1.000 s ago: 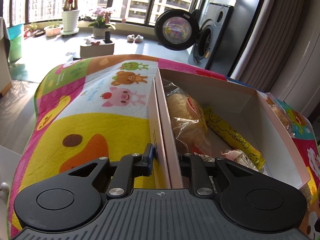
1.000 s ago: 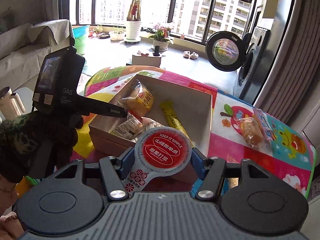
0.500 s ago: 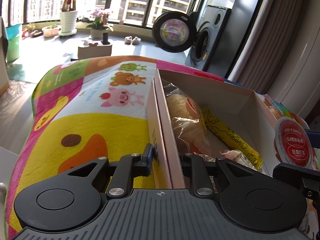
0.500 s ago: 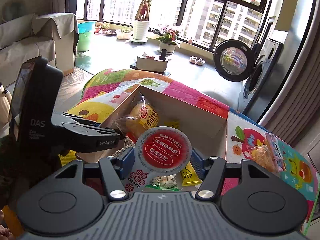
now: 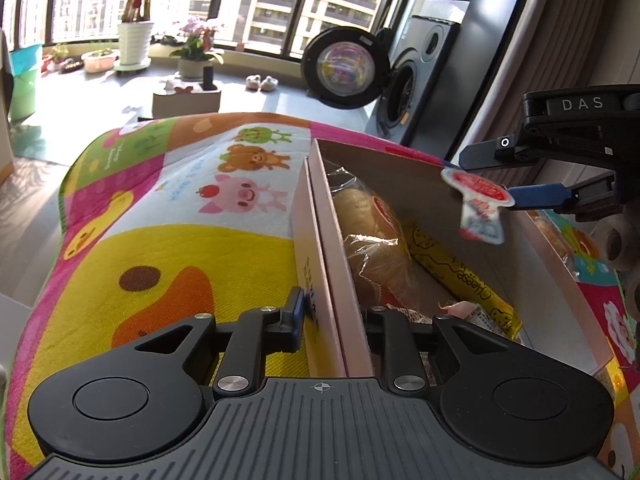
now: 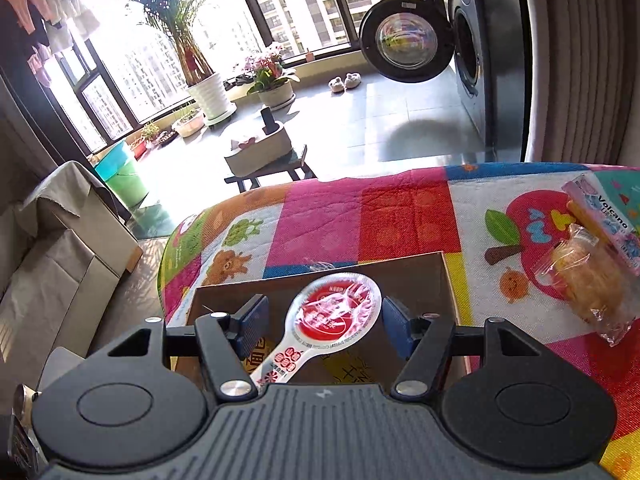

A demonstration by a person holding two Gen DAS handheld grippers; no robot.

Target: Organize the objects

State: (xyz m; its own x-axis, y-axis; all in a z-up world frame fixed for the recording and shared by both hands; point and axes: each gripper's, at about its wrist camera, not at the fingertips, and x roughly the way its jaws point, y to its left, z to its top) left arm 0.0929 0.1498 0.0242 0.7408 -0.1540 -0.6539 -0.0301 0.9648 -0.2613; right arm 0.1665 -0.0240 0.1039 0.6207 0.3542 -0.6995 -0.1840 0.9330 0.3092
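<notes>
An open cardboard box (image 5: 440, 168) lies on a cartoon mat (image 5: 160, 248). My left gripper (image 5: 332, 316) is shut on the box's left wall (image 5: 320, 216), one finger on each side. Inside the box lie a wrapped bread (image 5: 376, 240), a yellow cheese stick (image 5: 460, 276) and smaller packets. My right gripper (image 5: 485, 178) reaches in from the right and hangs above the box. A red-lidded cup (image 5: 478, 190) sits tilted between its fingertips. In the right wrist view the cup (image 6: 336, 312) lies between the blue pads of the right gripper (image 6: 324, 320), over the box (image 6: 400, 276).
A wrapped bread (image 6: 588, 280) and a pink "Volcano" packet (image 6: 608, 208) lie on the mat right of the box. A person's hand (image 5: 624, 240) holds the right gripper. Beyond the table's far edge stand a washing machine (image 6: 468, 52) and potted plants.
The right gripper carried the cup from the front of the box to above its inside. The cup's lid has tipped from facing the camera to facing upward. The left gripper stayed put.
</notes>
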